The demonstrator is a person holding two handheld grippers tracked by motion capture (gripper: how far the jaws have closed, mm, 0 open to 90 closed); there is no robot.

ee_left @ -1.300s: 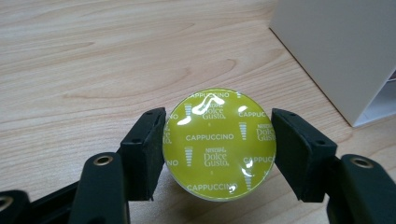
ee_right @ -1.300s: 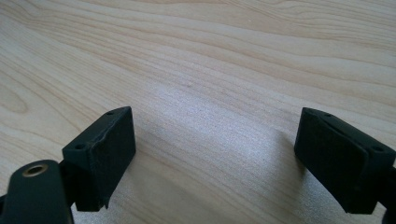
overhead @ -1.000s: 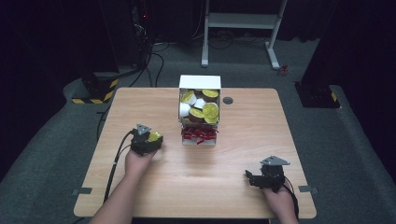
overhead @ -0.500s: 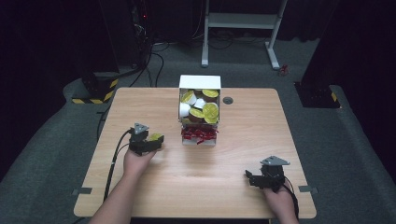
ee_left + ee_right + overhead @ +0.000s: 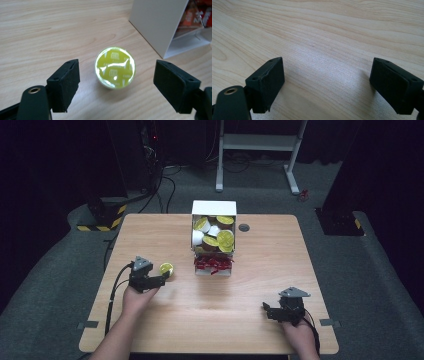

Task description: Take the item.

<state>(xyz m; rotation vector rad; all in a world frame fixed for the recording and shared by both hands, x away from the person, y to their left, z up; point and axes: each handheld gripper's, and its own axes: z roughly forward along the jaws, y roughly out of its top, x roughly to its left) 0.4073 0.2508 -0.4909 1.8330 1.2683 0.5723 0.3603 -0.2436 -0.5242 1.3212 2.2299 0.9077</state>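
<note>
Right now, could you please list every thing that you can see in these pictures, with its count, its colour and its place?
Table: one, light wood, centre of the high view.
Dispenser box: one, white, far middle of the table, open side up.
Capsules in the box: several, yellow-green and white lids, exact count unclear.
Red packets: a bunch, red, in the tray at the box's near end.
Loose capsule: one, yellow-green foil lid, standing on the table left of the box, between the left gripper's jaws, untouched.
Round plug: one, dark, in the tabletop right of the box.
Left gripper: one, black; jaws have just been opening.
Right gripper: one, black, open, near right corner, over bare wood.
</note>
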